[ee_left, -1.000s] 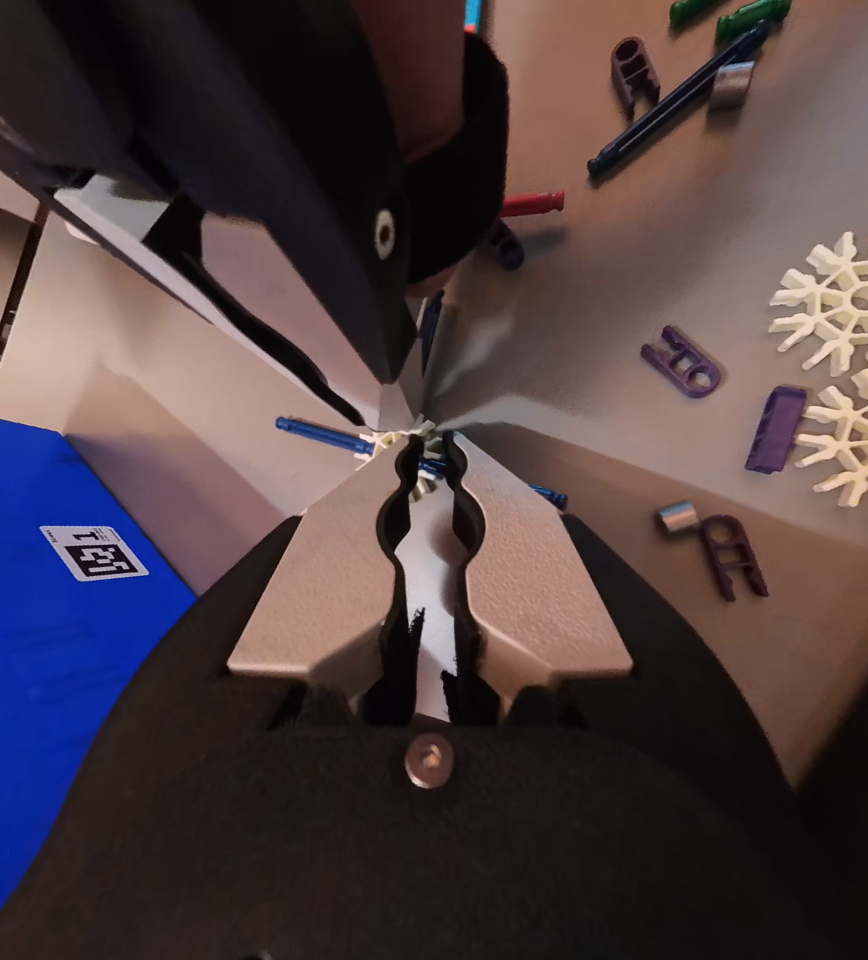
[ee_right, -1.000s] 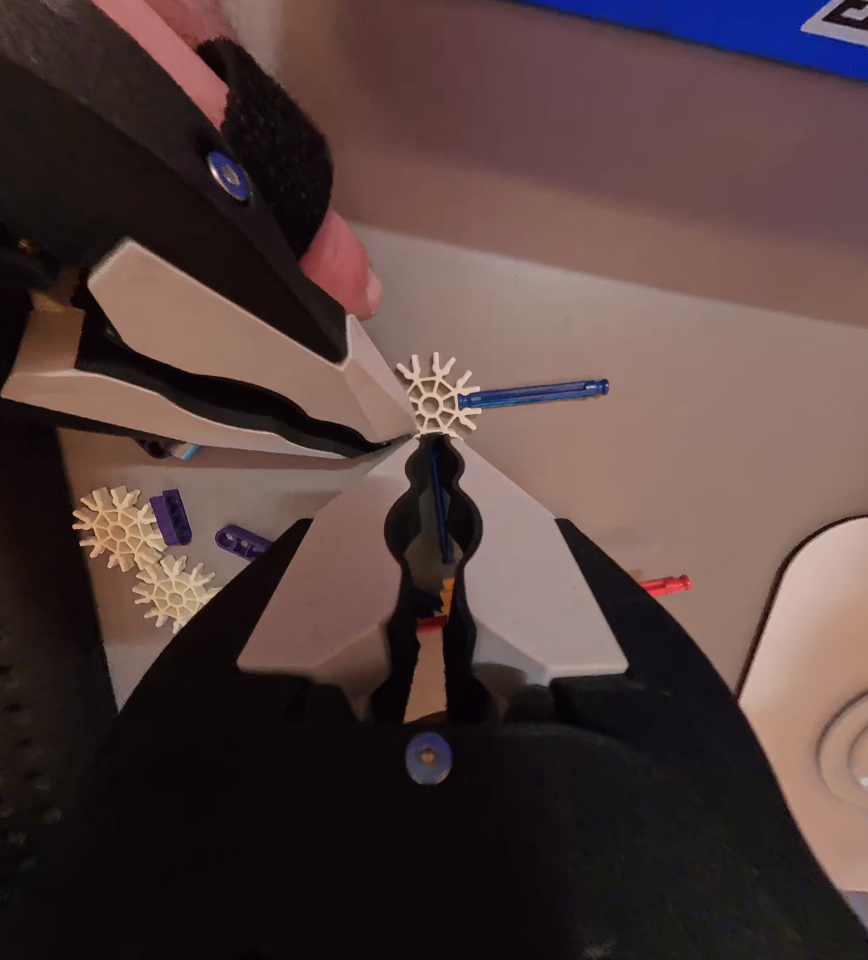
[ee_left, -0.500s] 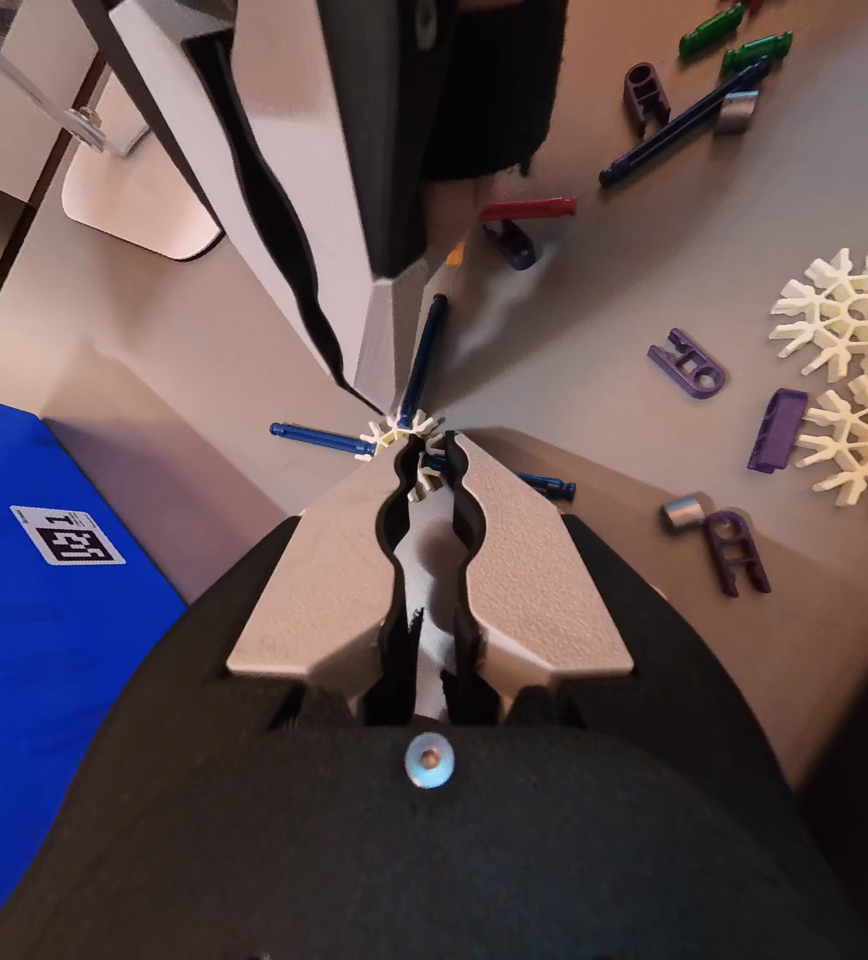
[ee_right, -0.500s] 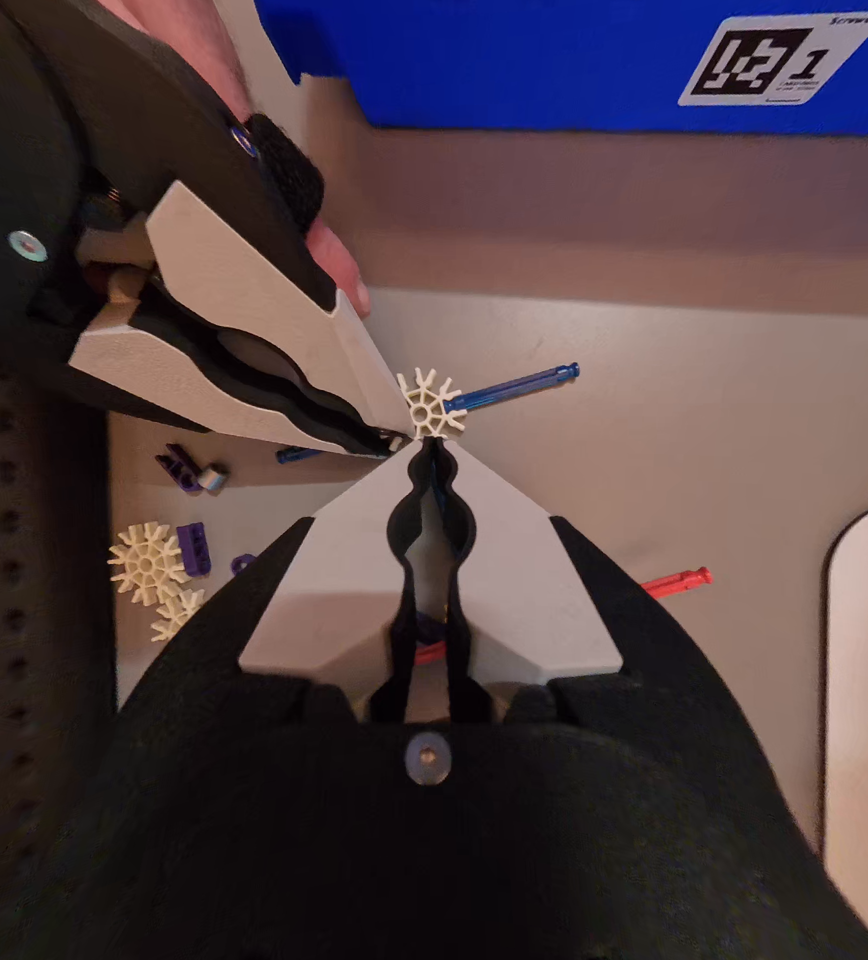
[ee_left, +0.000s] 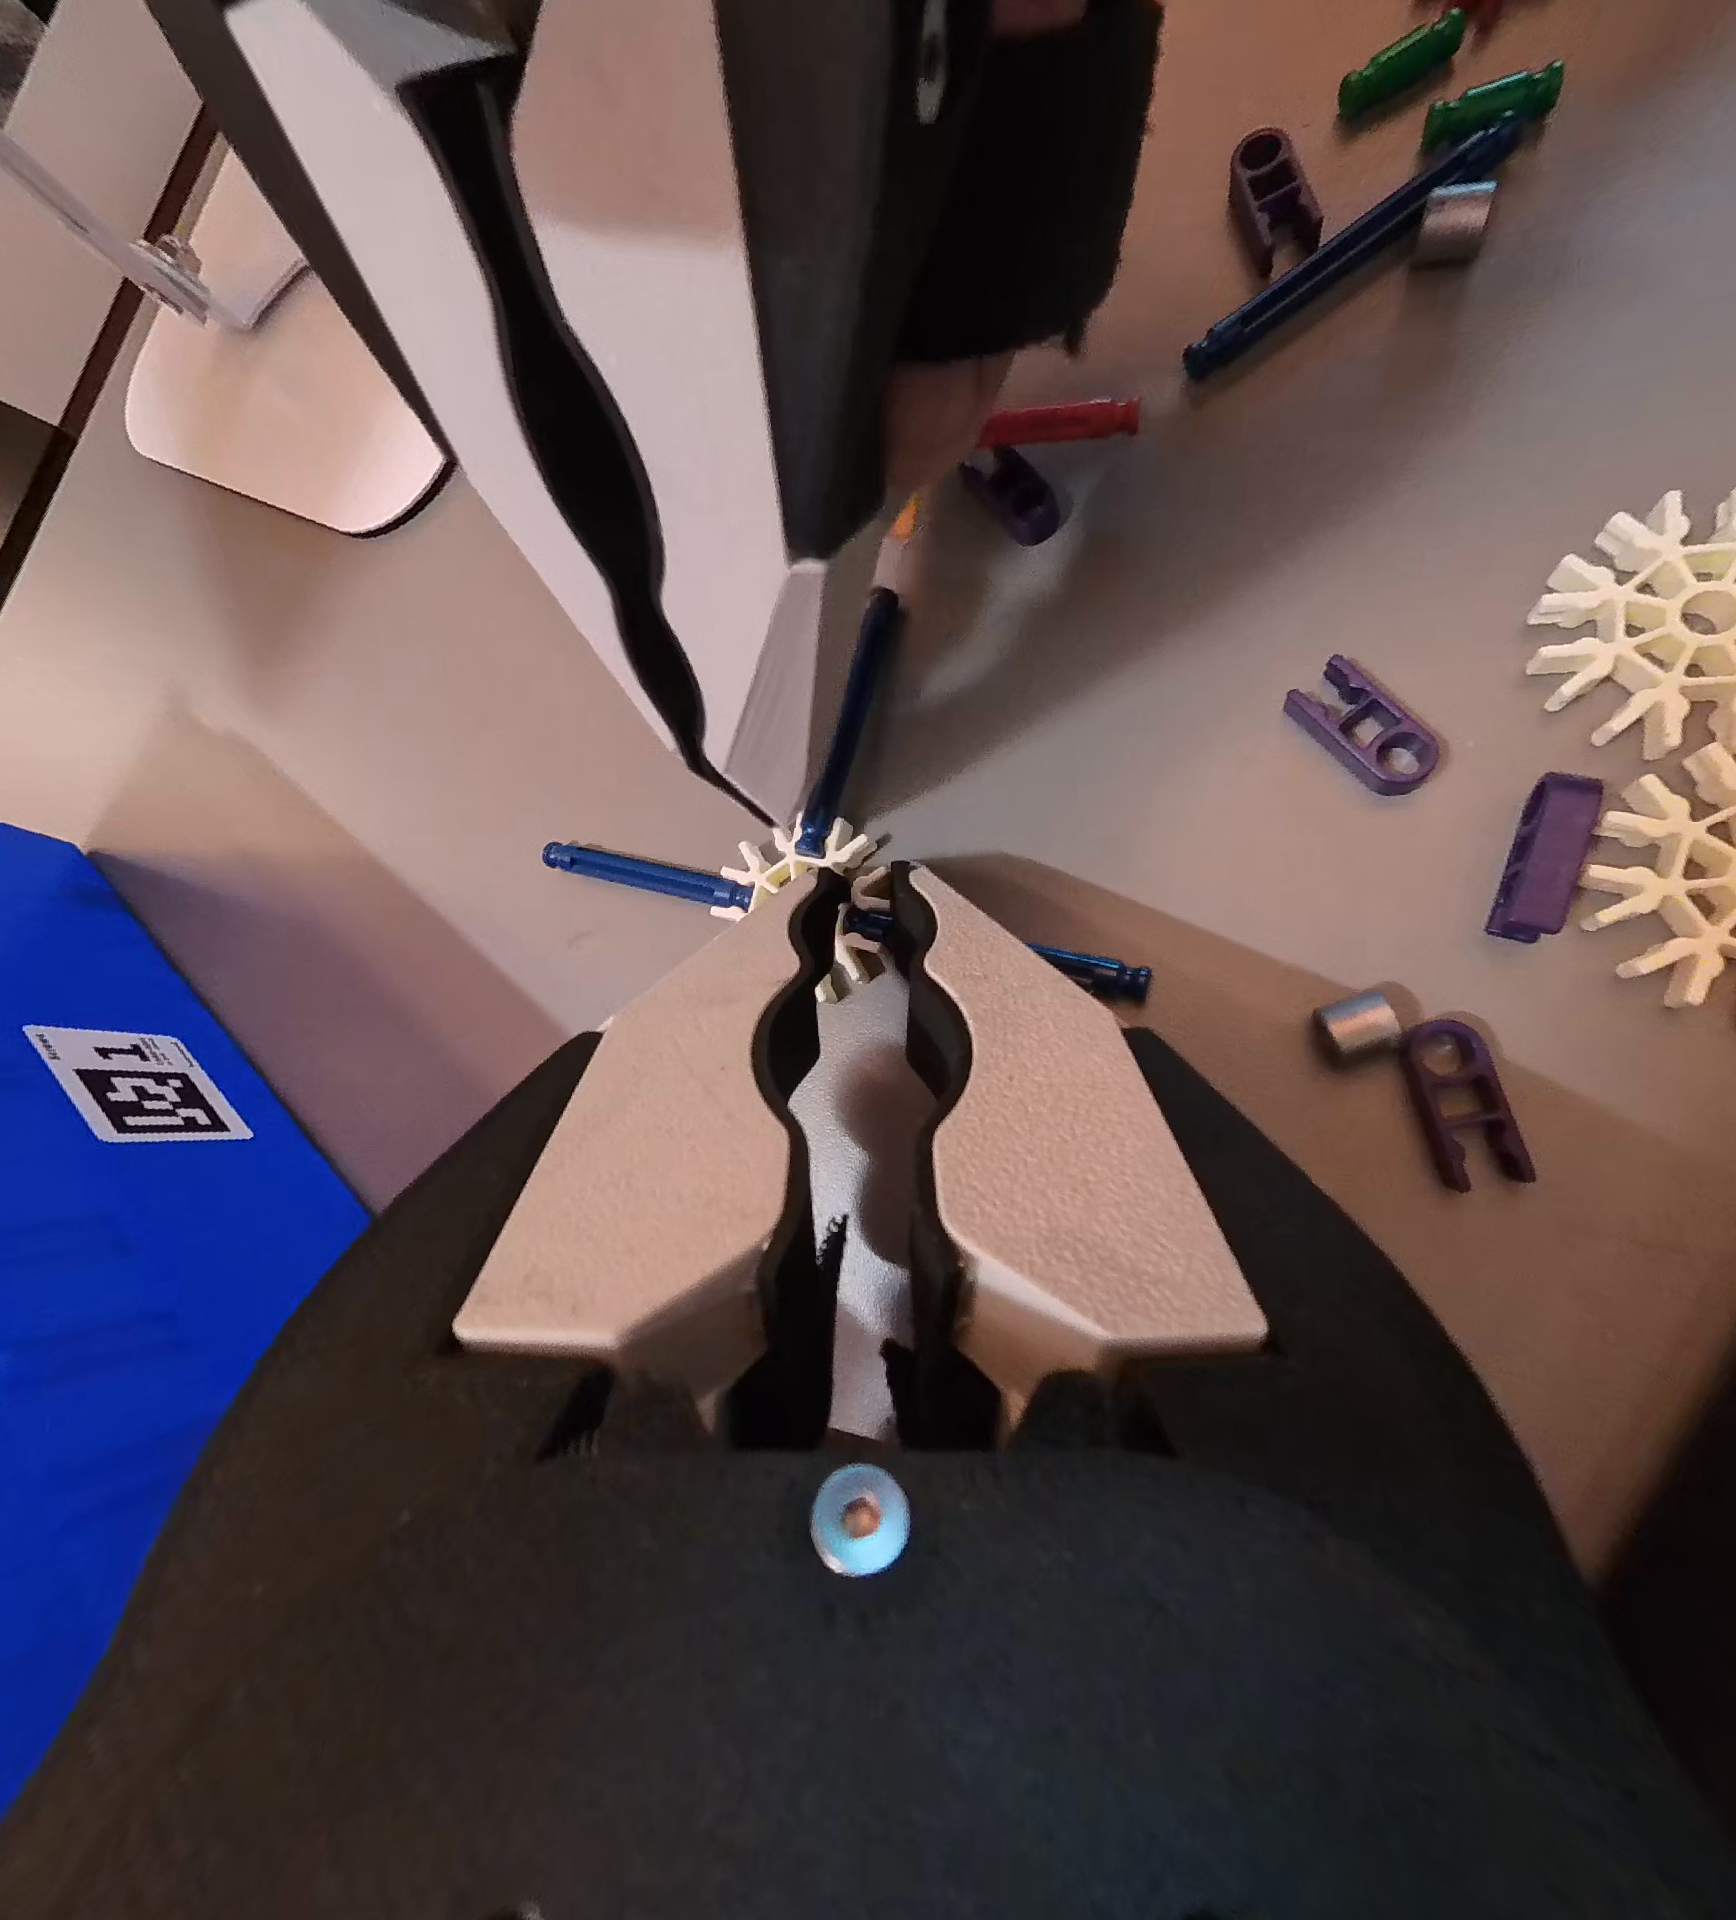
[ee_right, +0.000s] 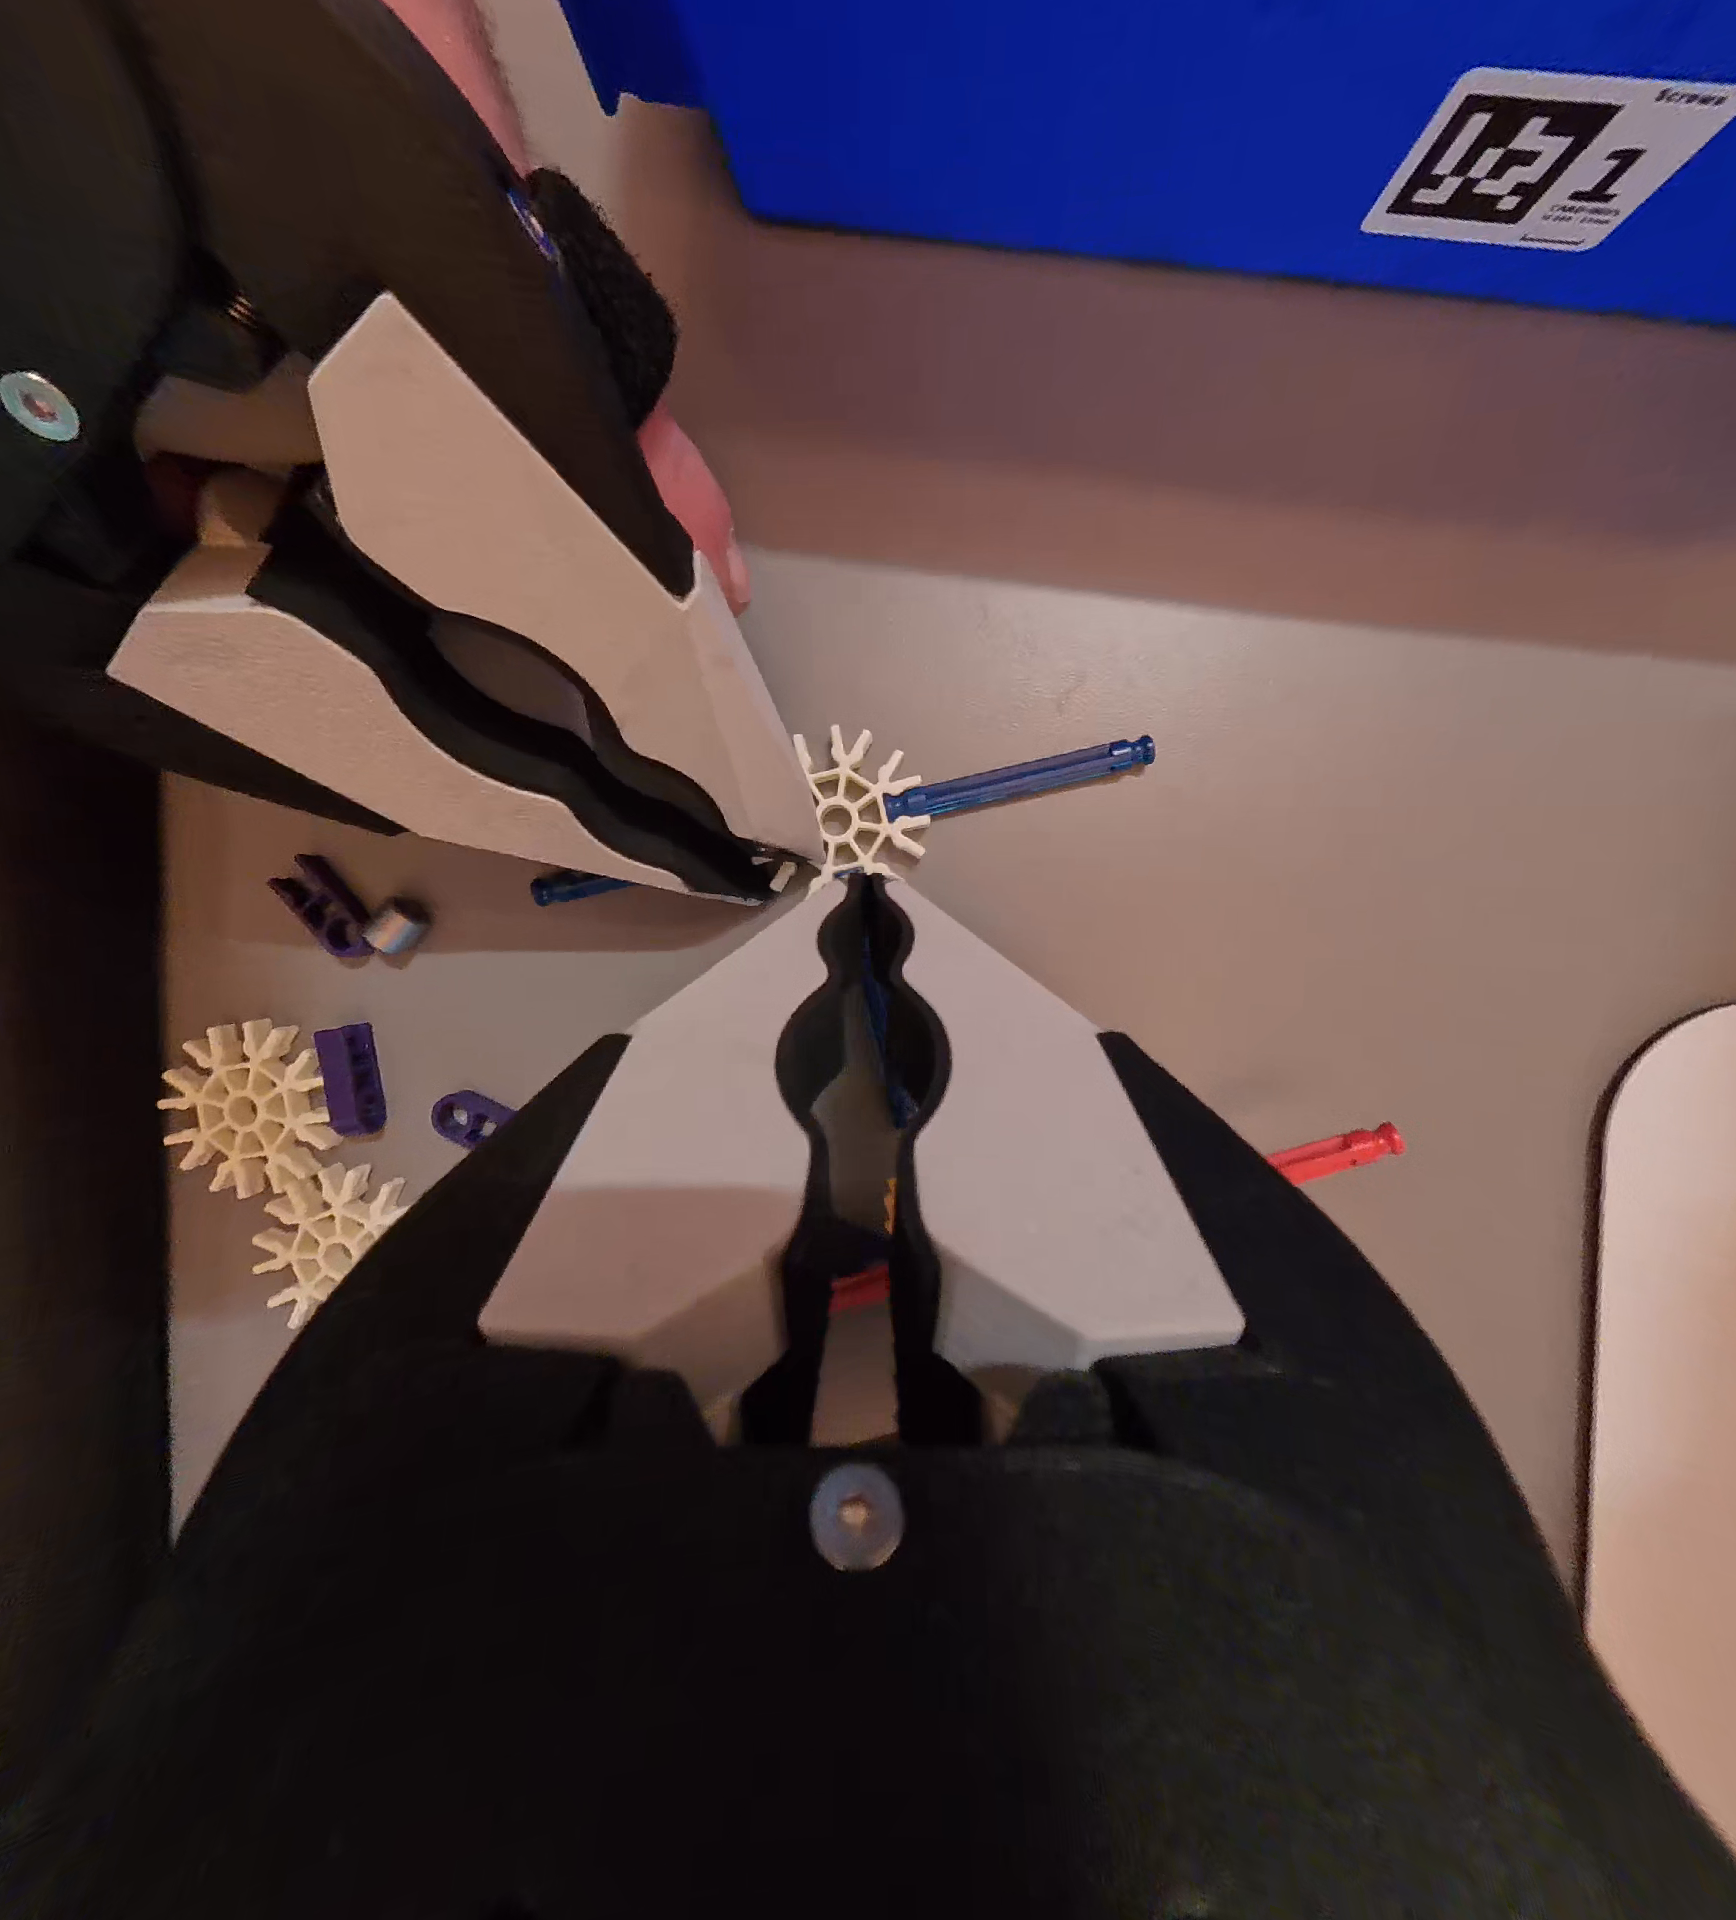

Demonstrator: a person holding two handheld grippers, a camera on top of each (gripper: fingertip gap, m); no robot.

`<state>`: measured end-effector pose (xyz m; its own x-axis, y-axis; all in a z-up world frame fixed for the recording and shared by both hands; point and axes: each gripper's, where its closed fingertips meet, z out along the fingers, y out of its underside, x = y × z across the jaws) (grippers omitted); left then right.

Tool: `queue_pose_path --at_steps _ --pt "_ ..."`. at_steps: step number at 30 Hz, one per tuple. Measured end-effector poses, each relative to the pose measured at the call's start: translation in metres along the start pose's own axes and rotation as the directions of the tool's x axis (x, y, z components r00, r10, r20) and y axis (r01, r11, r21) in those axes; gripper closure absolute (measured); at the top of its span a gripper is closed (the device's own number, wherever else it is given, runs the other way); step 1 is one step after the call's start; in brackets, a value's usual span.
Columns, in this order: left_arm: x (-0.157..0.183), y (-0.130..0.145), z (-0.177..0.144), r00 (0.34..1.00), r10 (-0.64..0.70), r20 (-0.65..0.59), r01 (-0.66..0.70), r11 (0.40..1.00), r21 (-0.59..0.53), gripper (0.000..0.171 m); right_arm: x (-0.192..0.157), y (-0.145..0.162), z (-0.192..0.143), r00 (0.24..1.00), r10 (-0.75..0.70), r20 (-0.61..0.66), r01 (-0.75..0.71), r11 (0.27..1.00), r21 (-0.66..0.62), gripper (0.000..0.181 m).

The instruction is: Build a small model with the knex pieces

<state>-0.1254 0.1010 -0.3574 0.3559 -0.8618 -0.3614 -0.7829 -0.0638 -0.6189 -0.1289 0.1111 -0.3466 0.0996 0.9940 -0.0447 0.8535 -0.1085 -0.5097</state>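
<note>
Beyond both tips we see a blue box (ee_right: 1051, 125), and under them the grey table (ee_right: 1259, 935) with two larger white connectors (ee_left: 1705, 623) lying to the right of the left gripper (ee_left: 859, 883). That gripper is pinched narrow on the white snowflake connector (ee_right: 851, 816), held off the table just ahead of the right gripper (ee_right: 859, 883). The right gripper is clamped on a blue rod (ee_right: 879, 1023), which runs lengthwise along its fingers and points forward, its tip at the connector's rim. A second blue rod (ee_right: 1020, 777) sticks out to the right. We judge both grips should stay firm and the rod in line with its slot
</note>
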Motion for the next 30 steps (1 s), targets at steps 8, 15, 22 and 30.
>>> queue_pose_path --at_steps 8,15,22,30 --pt "0.0 0.0 0.0 1.0 0.001 0.002 -0.001 1.0 0.001 0.164 -0.002 0.003 0.005 1.0 -0.007 0.001 0.007 1.0 -0.029 0.181" --pt "-0.001 0.0 0.0 1.0 0.003 0.003 -0.003 1.0 -0.005 0.164 -0.002 0.003 0.005 0.996 0.068 0.056 -0.067 0.998 -0.018 0.181" --pt "0.0 0.0 0.001 1.0 0.0 -0.001 0.0 1.0 -0.008 0.164 -0.001 0.005 0.008 0.995 0.078 0.06 -0.075 0.996 -0.058 0.181" --pt "-0.004 -0.006 -0.007 0.999 -0.037 0.009 0.037 0.999 0.033 0.166 -0.003 -0.01 -0.014 1.0 0.012 -0.027 -0.012 1.0 -0.004 0.176"
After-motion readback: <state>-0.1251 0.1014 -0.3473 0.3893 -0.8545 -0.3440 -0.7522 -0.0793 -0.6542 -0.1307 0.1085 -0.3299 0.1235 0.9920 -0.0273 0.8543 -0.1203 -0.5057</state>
